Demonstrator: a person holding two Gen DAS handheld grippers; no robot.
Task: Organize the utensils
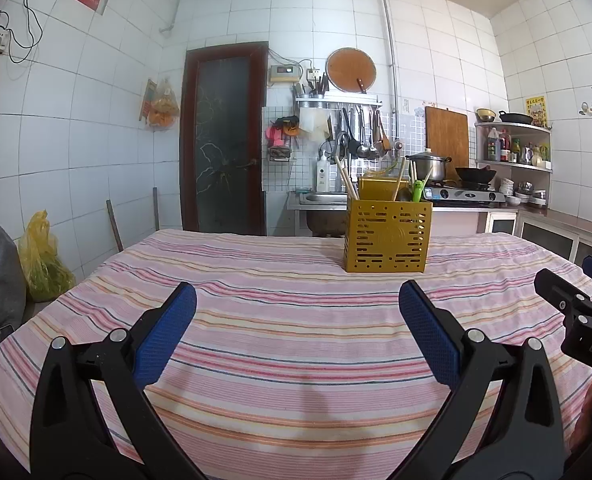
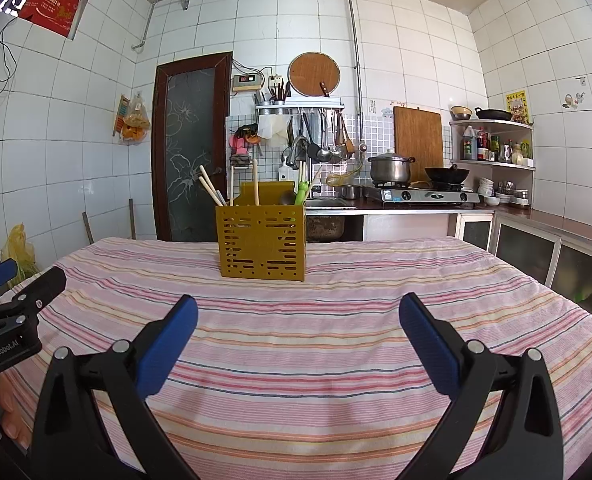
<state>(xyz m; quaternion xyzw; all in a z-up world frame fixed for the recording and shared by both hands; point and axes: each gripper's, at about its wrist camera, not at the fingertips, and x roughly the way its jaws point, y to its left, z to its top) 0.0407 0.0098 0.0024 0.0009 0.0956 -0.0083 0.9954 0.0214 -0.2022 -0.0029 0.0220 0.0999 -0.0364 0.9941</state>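
Note:
A yellow perforated utensil holder stands upright on the far part of the striped tablecloth. Wooden chopsticks, a dark spoon and a green-handled utensil stick out of its top. My left gripper is open over the cloth, well short of the holder, with nothing between its blue pads. My right gripper is open too, empty, at a similar distance from the holder. Each gripper shows at the edge of the other's view.
The table with the pink striped cloth fills the foreground. Behind it are a sink, a gas stove with a steel pot and wok, hanging ladles, a dark door and a yellow bag on the floor at left.

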